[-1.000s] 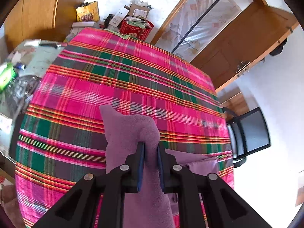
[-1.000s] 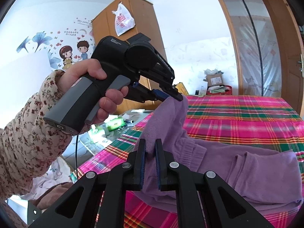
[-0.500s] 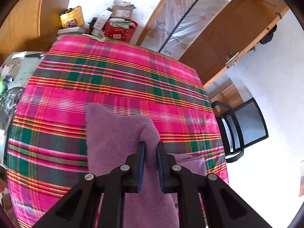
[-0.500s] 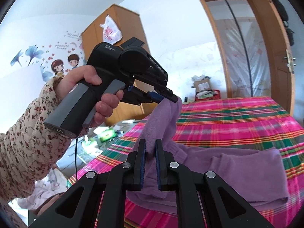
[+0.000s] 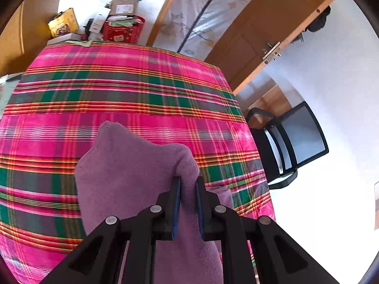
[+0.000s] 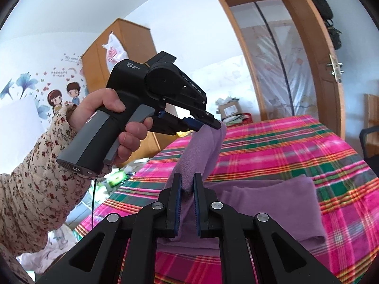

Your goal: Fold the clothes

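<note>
A purple fleece garment (image 6: 272, 203) lies partly folded on the pink, green and red plaid cloth (image 6: 296, 146). Both grippers lift one edge of it off the cloth. My right gripper (image 6: 187, 179) is shut on that edge, low in the right wrist view. Further up, the left gripper (image 6: 213, 123), held by a hand in a floral sleeve, is shut on the same edge. From the left wrist camera the purple garment (image 5: 123, 170) drapes away from my left gripper (image 5: 188, 182), whose blue pads pinch a thick fold.
A black chair (image 5: 291, 142) stands off the right side of the plaid surface. Boxes and a red basket (image 5: 123, 32) pile up at its far end. A wooden door (image 6: 312, 54) and a wardrobe (image 6: 123, 47) line the walls. A cluttered glass table (image 6: 118, 177) sits to the left.
Both grippers have carried the pinched purple edge across the plaid cloth toward the door and chair side. The flat part of the garment now lies more folded under the lifted edge.
</note>
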